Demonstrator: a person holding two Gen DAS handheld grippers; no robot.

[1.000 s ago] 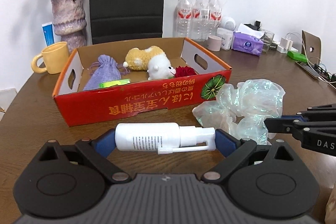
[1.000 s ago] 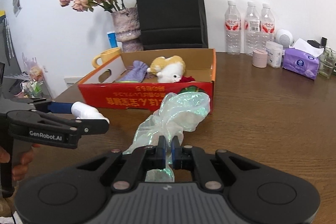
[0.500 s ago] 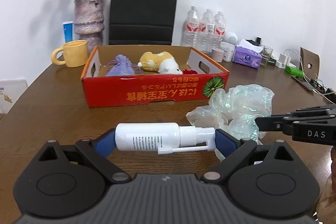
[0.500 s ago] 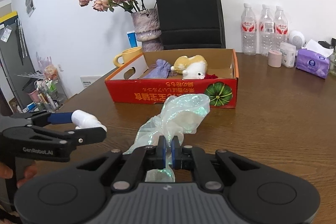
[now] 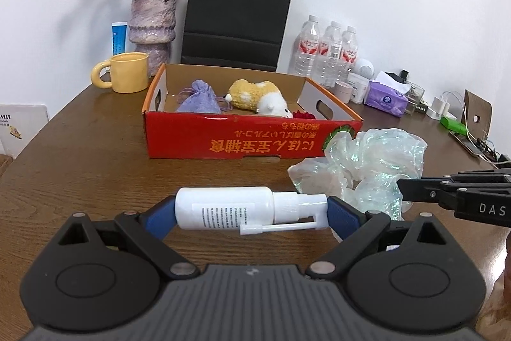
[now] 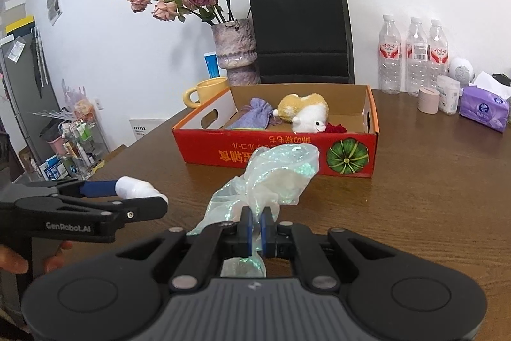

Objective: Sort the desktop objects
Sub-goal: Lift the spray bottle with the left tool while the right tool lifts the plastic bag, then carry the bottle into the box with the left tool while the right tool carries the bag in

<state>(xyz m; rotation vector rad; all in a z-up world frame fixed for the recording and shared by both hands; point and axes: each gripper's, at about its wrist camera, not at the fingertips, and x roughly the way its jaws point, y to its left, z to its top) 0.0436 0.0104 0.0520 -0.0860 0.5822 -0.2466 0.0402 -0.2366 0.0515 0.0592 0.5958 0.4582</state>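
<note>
My left gripper (image 5: 251,210) is shut on a white spray bottle (image 5: 242,211) held crosswise above the brown table (image 5: 80,168); it also shows in the right wrist view (image 6: 135,187). My right gripper (image 6: 254,229) is shut on a crumpled iridescent plastic bag (image 6: 274,178), seen beside the left gripper (image 5: 367,168). A red cardboard box (image 5: 242,141) stands ahead, holding a purple pouch (image 5: 199,98), a yellow-and-white plush toy (image 5: 258,96) and a red item (image 5: 303,115).
A yellow mug (image 5: 126,80), a vase of dried roses (image 5: 152,24) and a black paper bag (image 5: 236,15) stand behind the box. Water bottles (image 5: 329,53), tissues (image 5: 386,98), chargers and cables crowd the back right. A storage rack (image 6: 73,143) stands past the table's left edge.
Both grippers have drawn back from the box and risen, keeping hold of the bottle and the bag. The box now looks smaller and farther off.
</note>
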